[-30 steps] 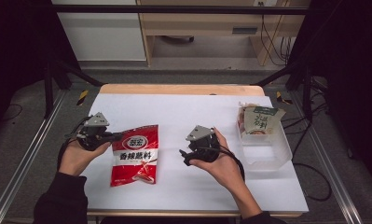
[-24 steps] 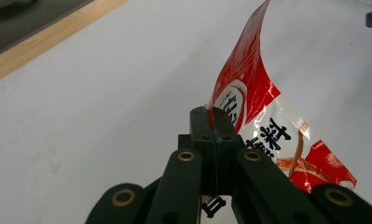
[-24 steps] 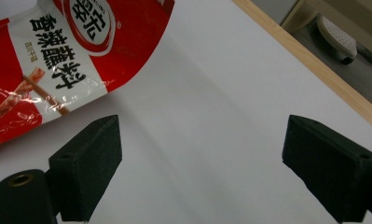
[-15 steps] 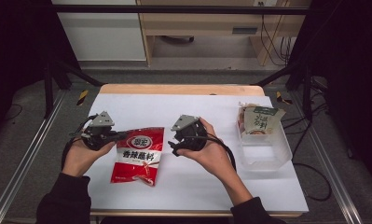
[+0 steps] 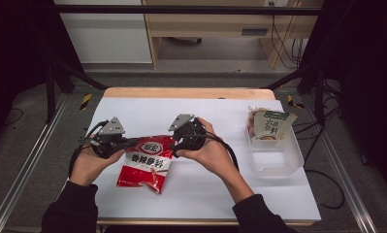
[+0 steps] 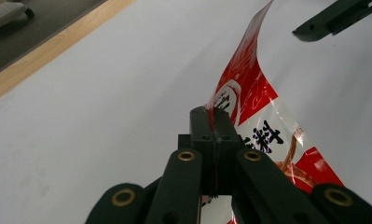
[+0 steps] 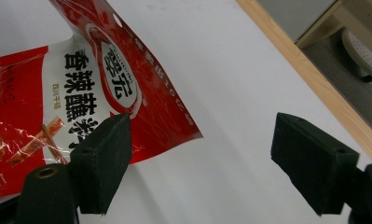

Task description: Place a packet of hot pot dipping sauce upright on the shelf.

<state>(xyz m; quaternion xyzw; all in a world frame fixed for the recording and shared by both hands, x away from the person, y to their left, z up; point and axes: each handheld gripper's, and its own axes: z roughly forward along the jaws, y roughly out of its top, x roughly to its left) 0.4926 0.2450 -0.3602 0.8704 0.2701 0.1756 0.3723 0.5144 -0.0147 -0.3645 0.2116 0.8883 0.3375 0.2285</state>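
A red and white snack bag (image 5: 145, 162) lies on the white table, its top edge lifted. My left gripper (image 5: 133, 142) is shut on the bag's upper left edge; in the left gripper view the jaws (image 6: 215, 116) pinch the foil of the bag (image 6: 249, 88), which curls upward. My right gripper (image 5: 174, 144) hovers open at the bag's upper right corner. Its jaws have just been closing a little. In the right gripper view (image 7: 200, 128) the corner of the bag (image 7: 127, 79) reaches into the gap, and neither pad touches it.
A clear plastic bin (image 5: 278, 165) stands at the table's right side with a green and white packet (image 5: 271, 125) leaning in its far end. The table's wooden far edge (image 5: 191, 93) runs behind the bag. Bare white surface (image 5: 205, 194) lies in front.
My right hand has moved left from mid-table to the bag's upper right corner. The left gripper has kept its hold, and the bag's top edge has risen slightly.
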